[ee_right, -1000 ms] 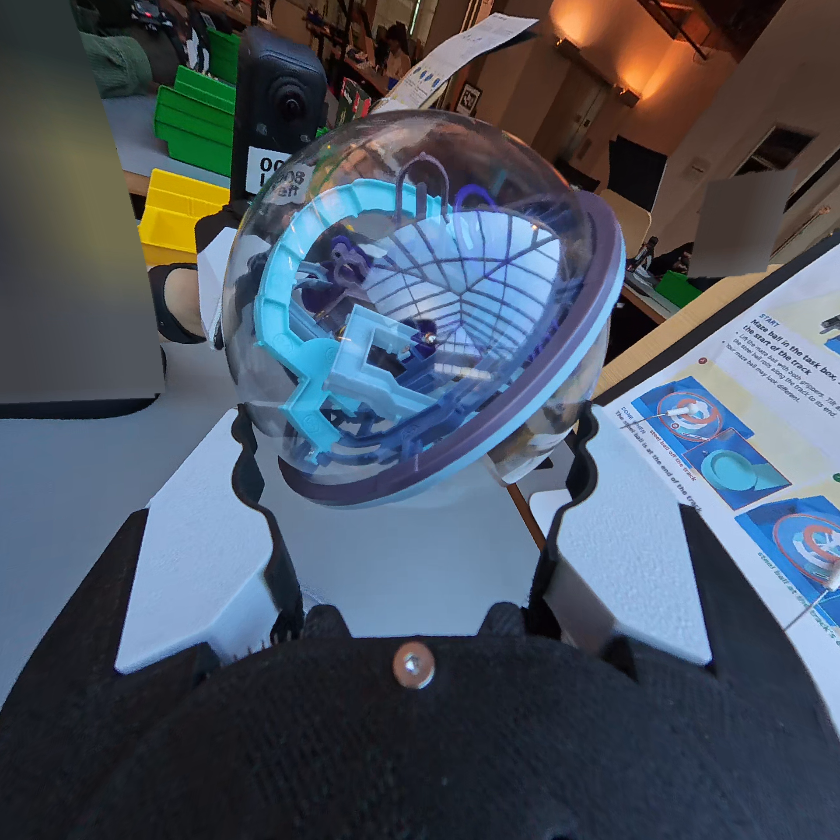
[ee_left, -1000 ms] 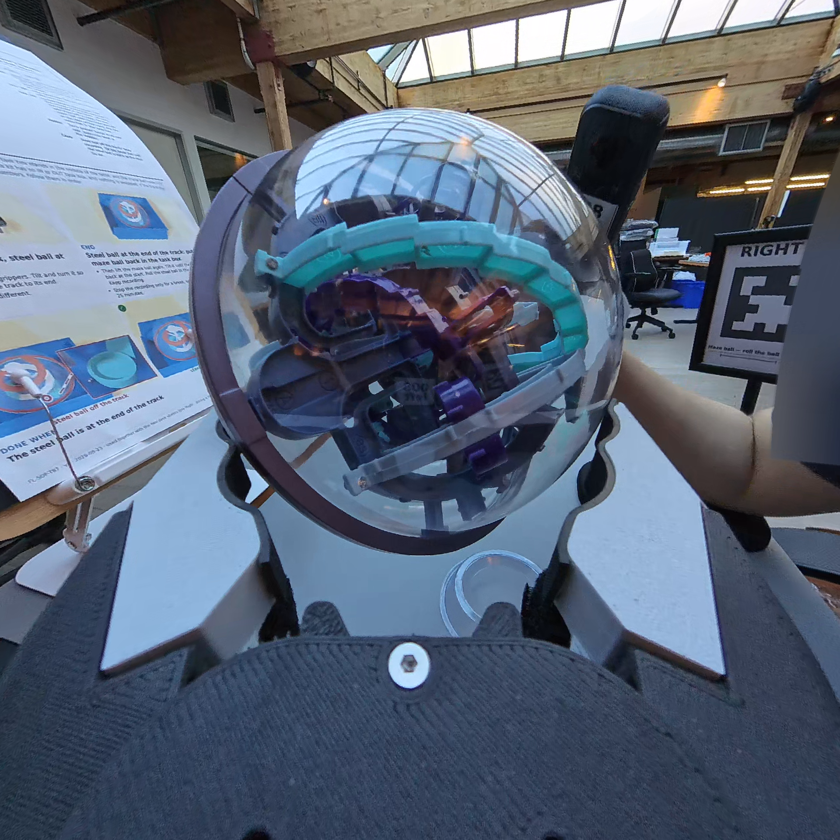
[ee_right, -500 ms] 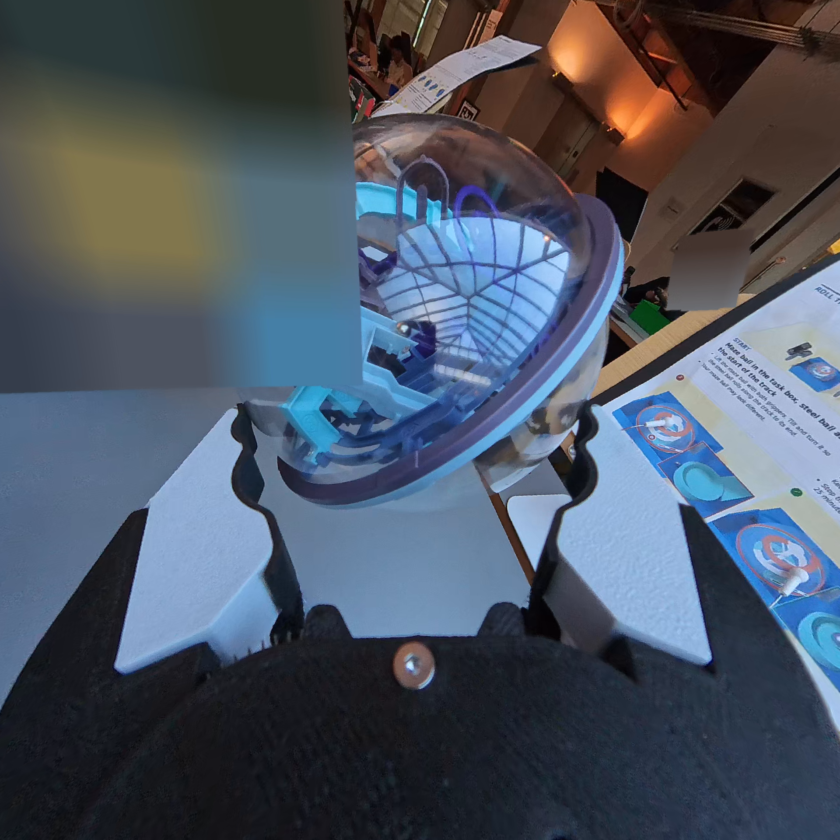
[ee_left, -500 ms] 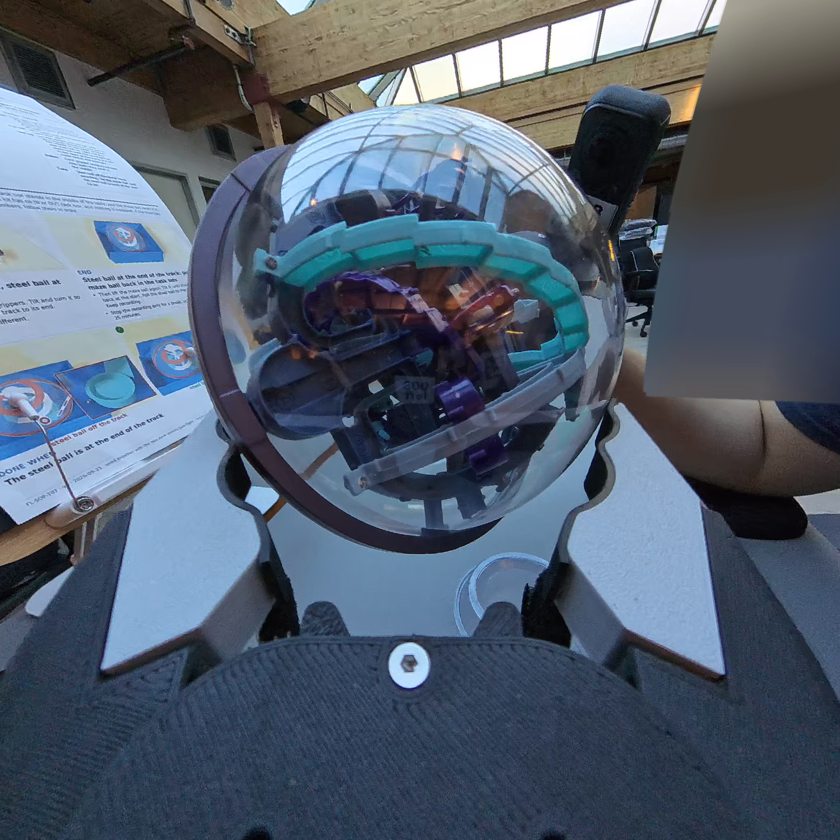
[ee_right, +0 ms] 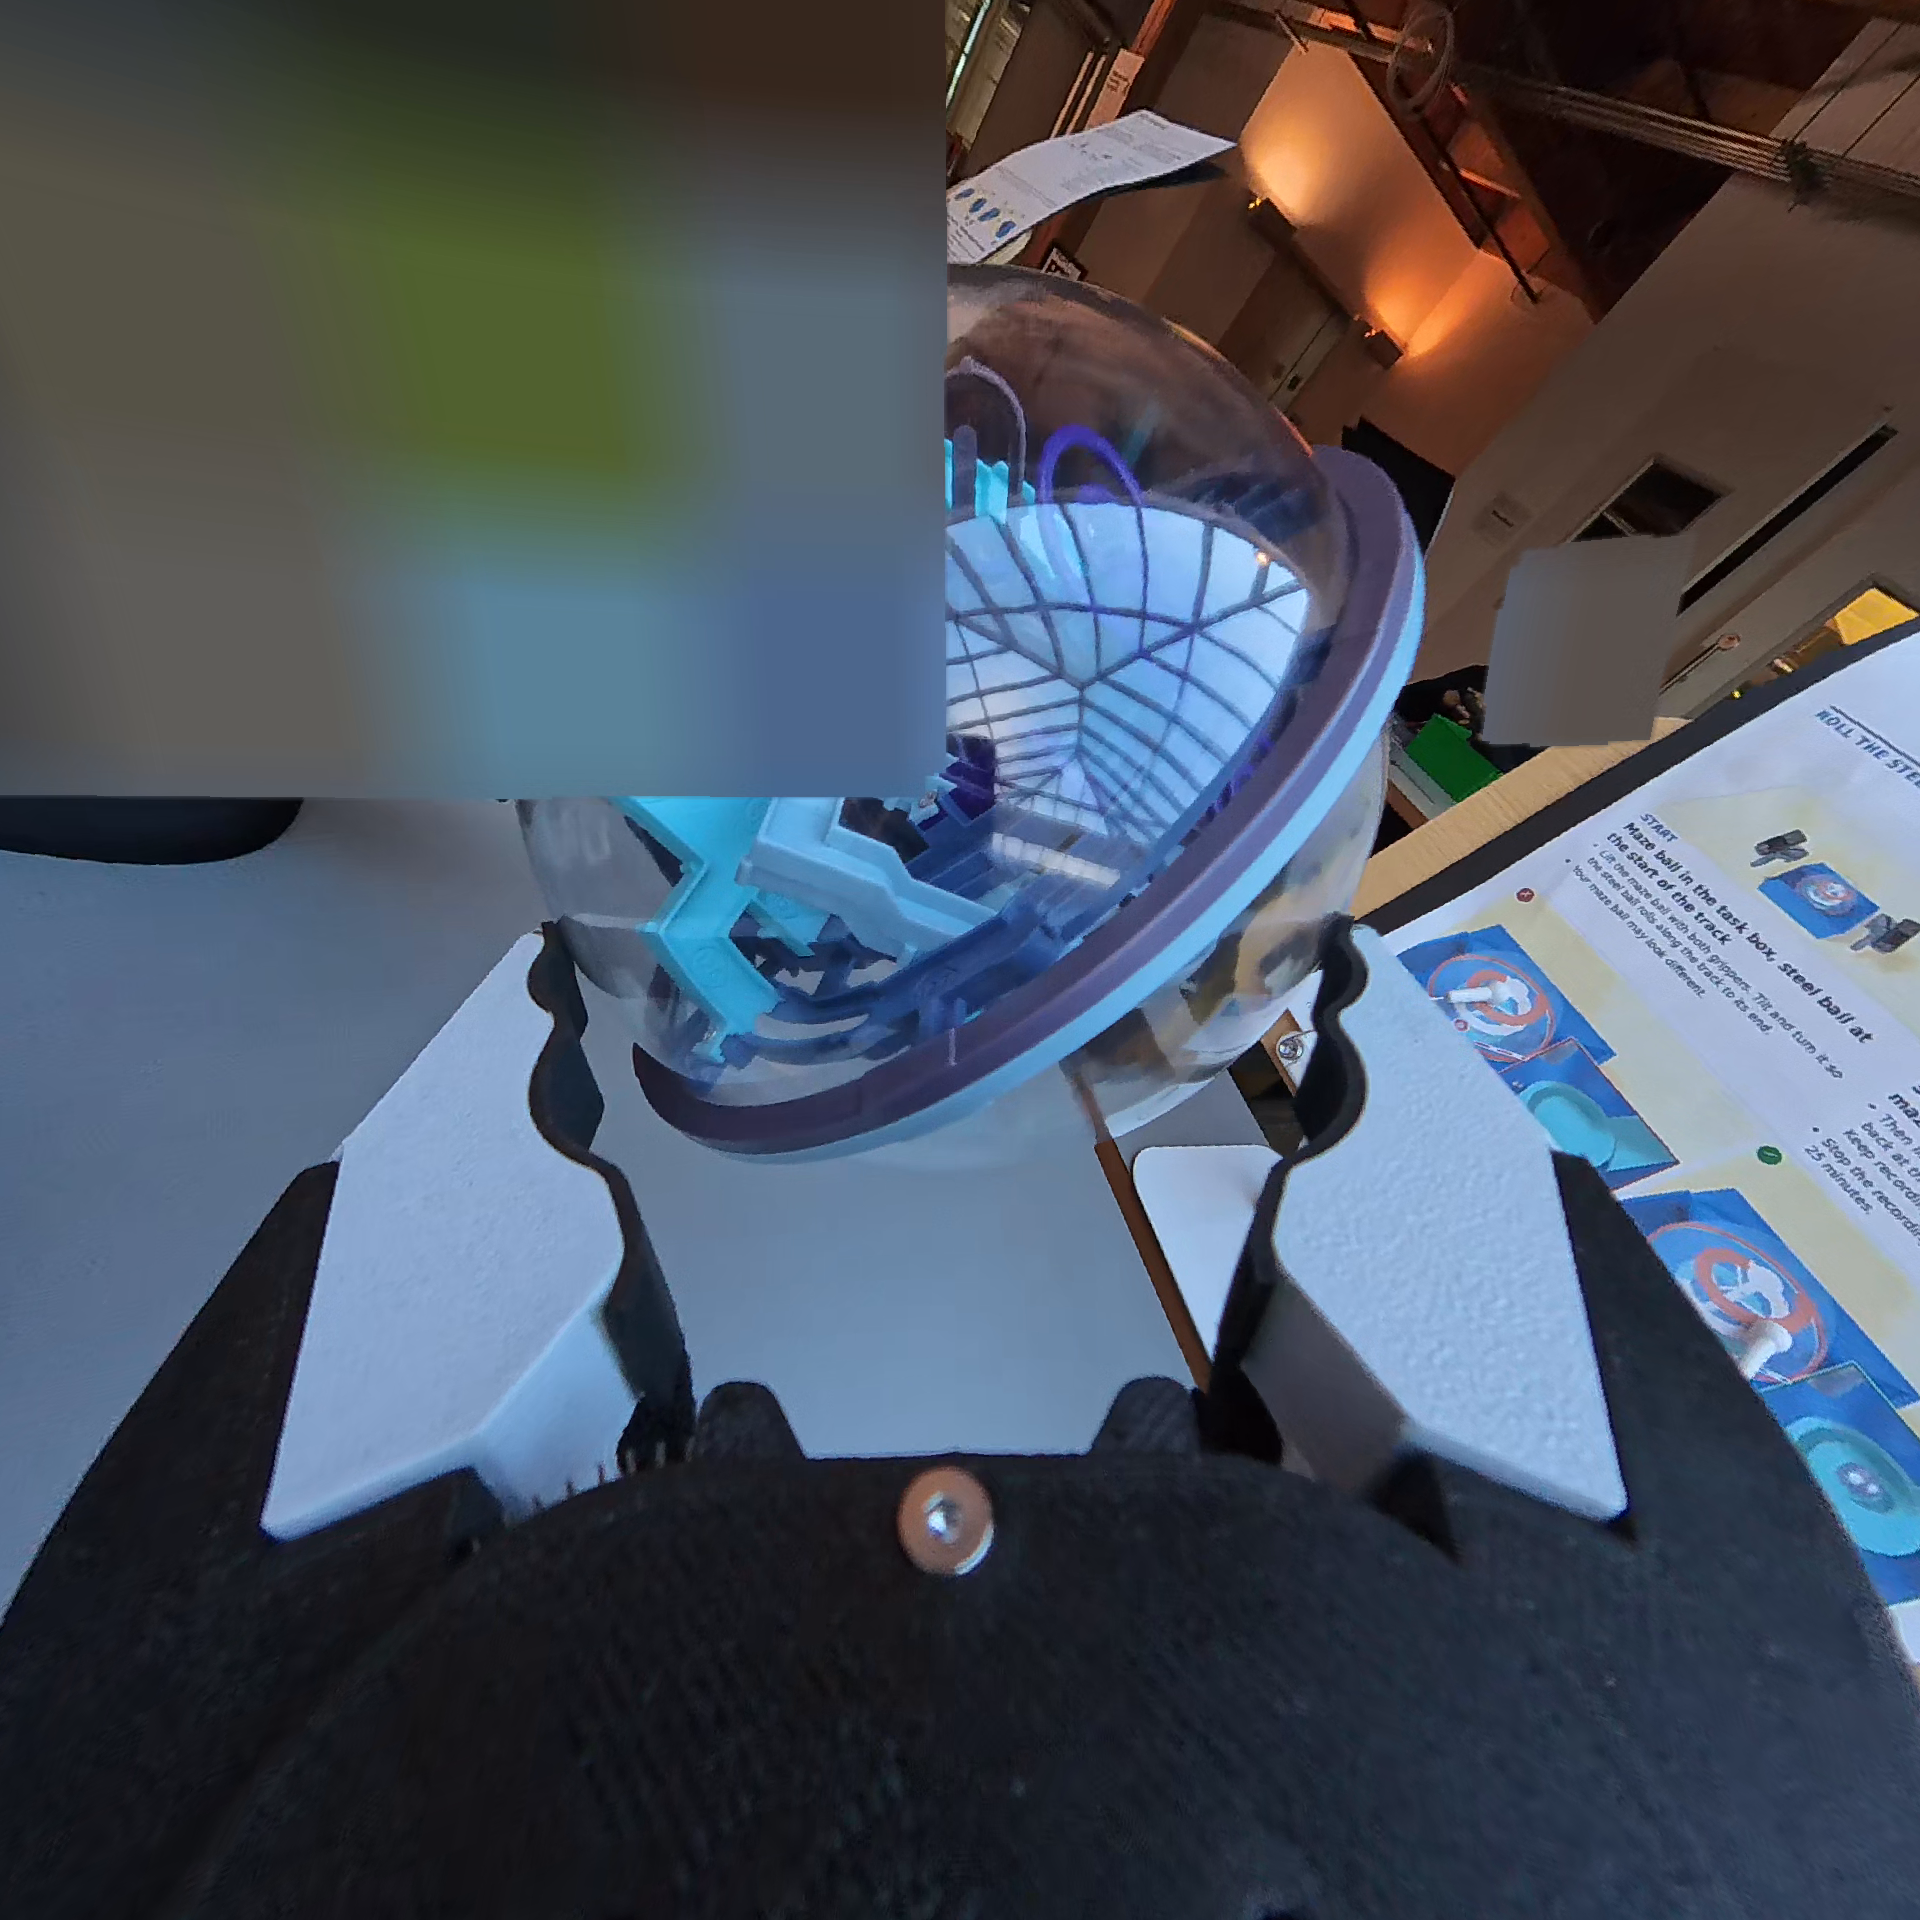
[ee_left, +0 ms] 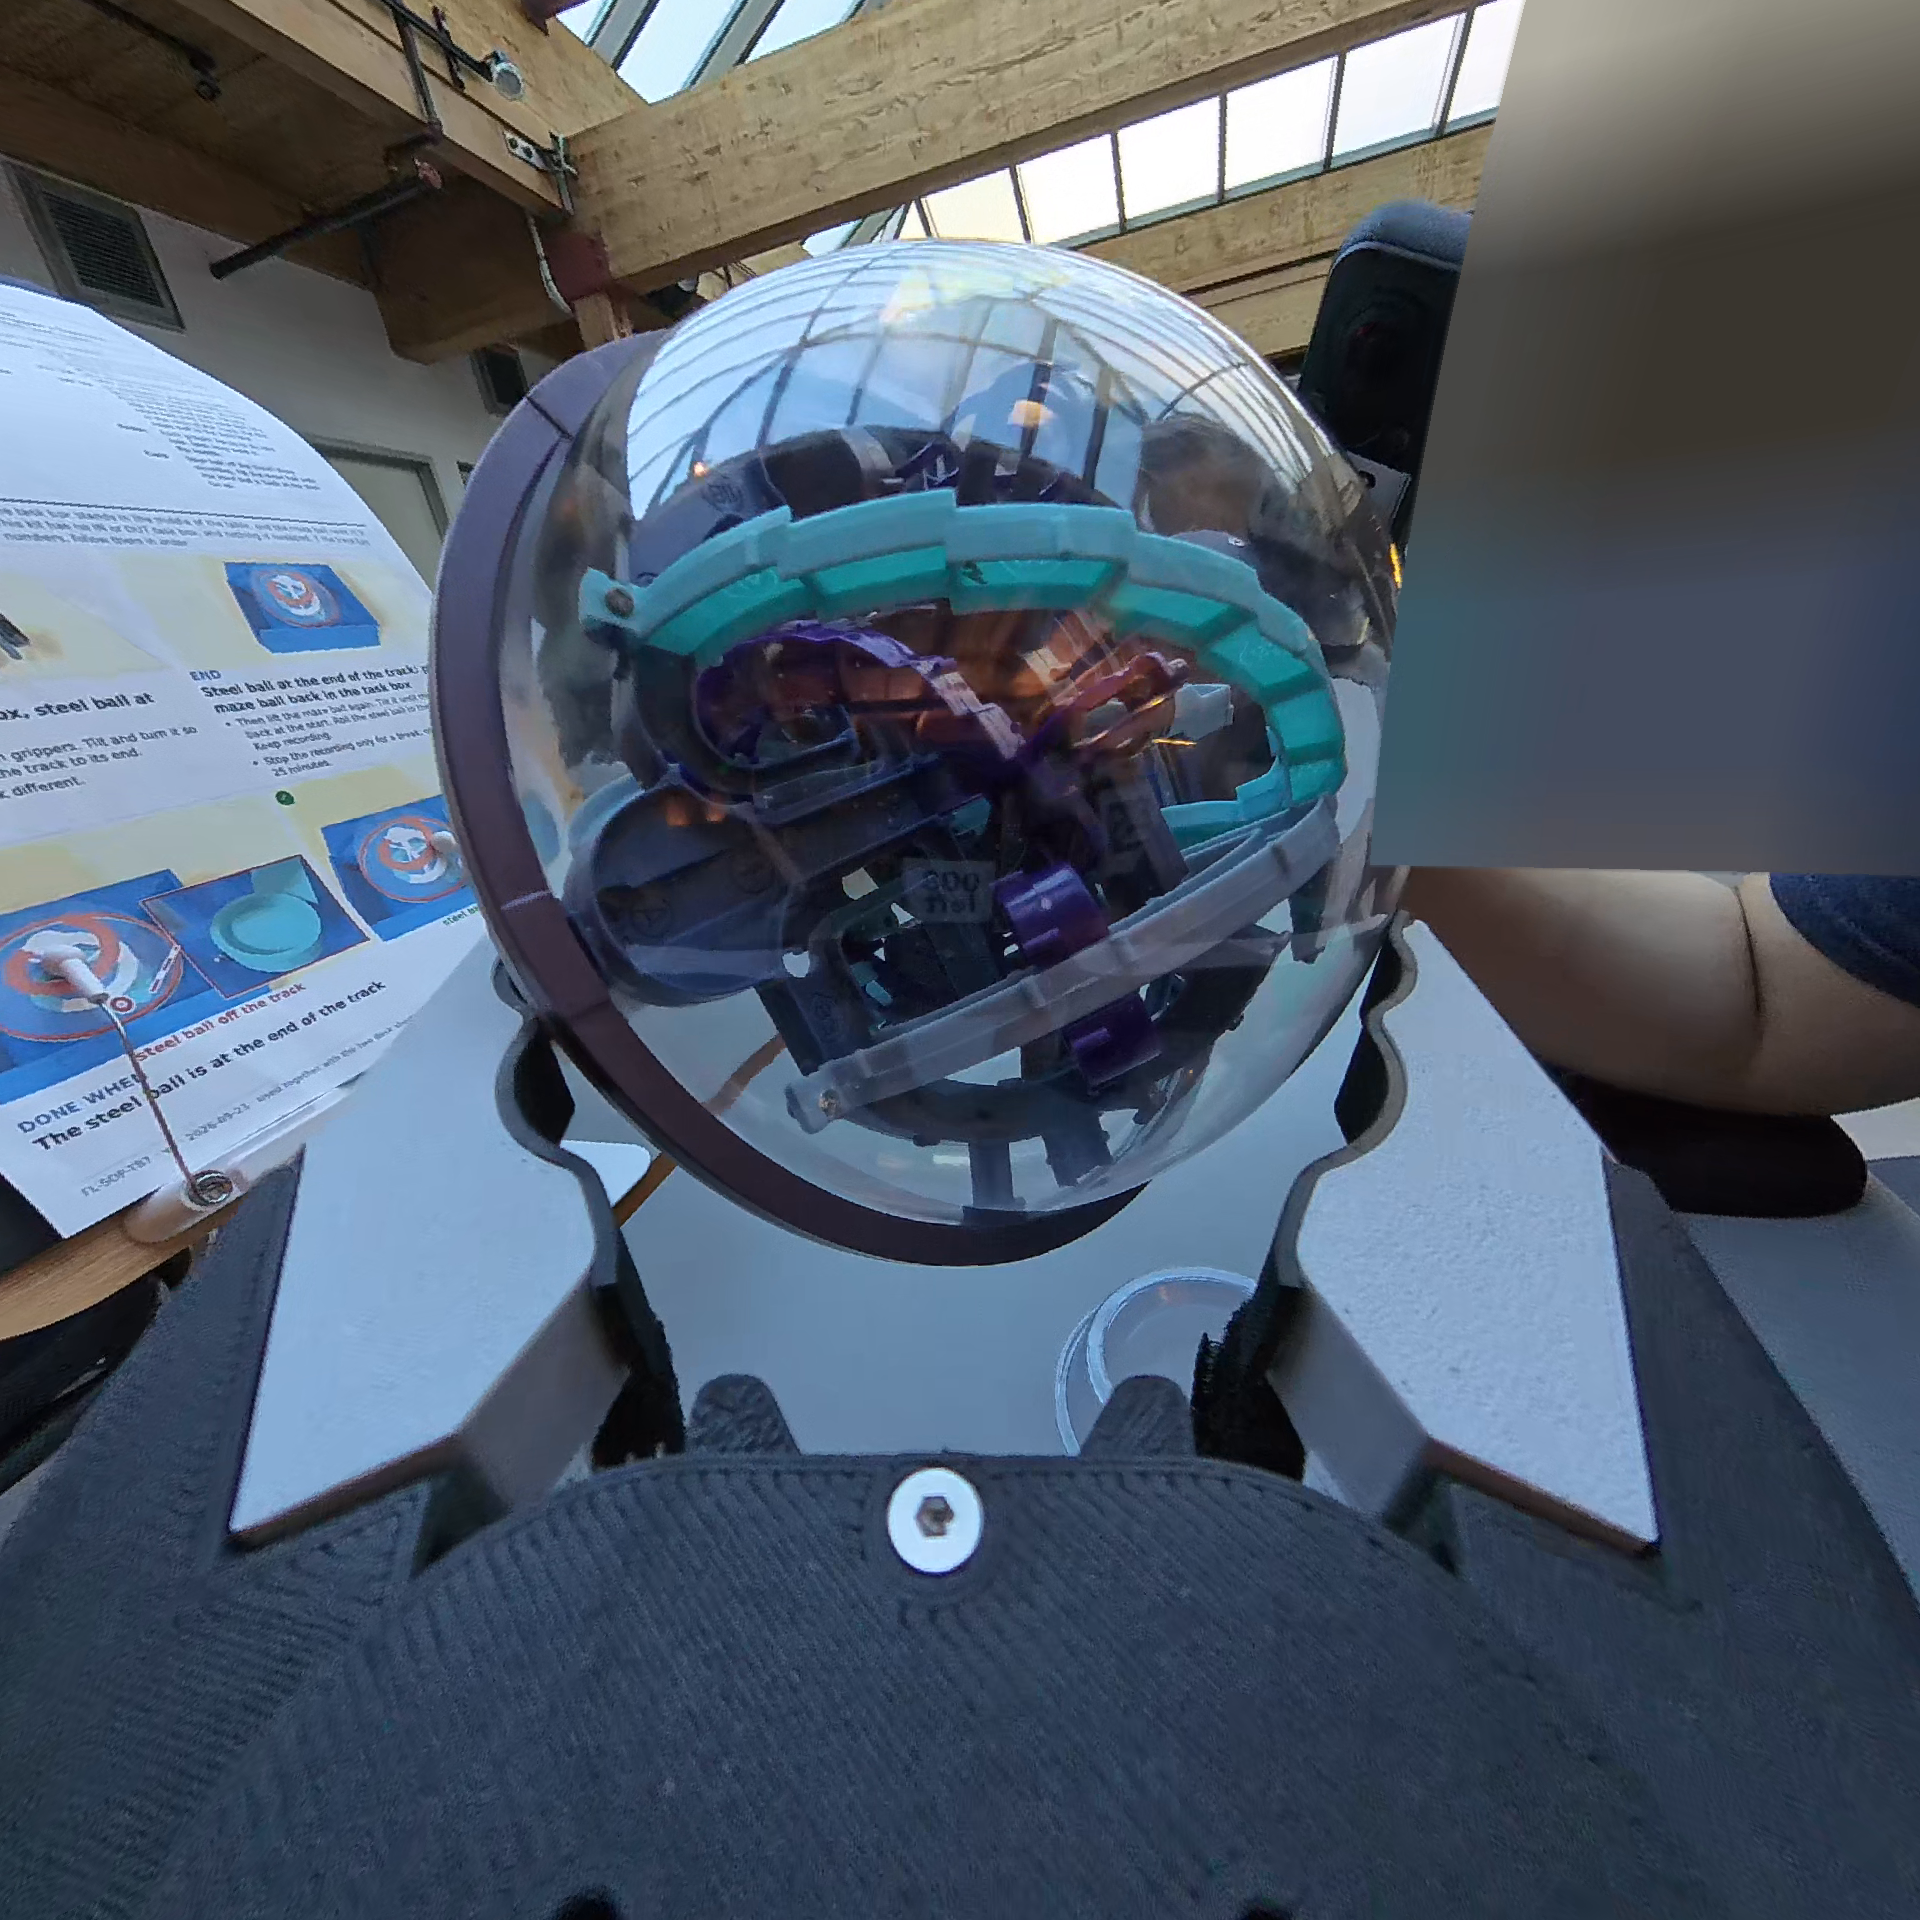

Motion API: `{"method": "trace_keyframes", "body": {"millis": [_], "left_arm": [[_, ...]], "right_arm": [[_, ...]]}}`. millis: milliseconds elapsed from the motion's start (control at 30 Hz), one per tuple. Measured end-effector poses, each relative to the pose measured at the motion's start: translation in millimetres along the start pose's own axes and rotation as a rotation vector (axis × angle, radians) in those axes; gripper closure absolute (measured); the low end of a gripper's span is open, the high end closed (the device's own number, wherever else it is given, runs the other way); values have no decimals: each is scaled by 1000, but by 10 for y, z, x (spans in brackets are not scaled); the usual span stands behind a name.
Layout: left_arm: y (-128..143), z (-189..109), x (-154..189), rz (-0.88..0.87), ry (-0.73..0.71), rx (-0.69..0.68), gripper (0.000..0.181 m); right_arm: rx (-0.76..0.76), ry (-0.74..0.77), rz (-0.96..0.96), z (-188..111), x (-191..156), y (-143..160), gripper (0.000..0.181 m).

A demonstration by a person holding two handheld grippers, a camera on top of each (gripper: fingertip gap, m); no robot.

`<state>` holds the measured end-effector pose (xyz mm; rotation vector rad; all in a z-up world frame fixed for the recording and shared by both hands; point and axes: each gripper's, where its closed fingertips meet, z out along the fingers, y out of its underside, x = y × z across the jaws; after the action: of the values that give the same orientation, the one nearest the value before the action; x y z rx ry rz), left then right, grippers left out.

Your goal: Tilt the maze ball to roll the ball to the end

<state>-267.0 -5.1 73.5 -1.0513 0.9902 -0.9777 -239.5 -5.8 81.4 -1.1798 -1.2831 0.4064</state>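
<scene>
While both grippers clamp it, maze ball (ee_left: 935,727) tilted, table (ee_right: 208,987) below

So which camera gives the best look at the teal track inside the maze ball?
The left wrist view: the teal track arcs unbroken across the maze ball. In the right wrist view a blurred patch covers much of the ball, leaving only a lower piece of that track.

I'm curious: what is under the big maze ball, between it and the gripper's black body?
In the left wrist view, grey table and a small clear round dish show below the maze ball.
</scene>
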Motion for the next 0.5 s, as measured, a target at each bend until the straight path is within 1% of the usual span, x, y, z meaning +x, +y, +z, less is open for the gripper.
{"method": "trace_keyframes", "body": {"millis": [267,500], "left_arm": [[-35,-33,20,76,-3,3,31],[-70,-31,42,106,-9,-3,31]], "right_arm": [[18,18,-59,9,-25,-34,42],[46,21,-74,-5,-30,-66,43]]}}
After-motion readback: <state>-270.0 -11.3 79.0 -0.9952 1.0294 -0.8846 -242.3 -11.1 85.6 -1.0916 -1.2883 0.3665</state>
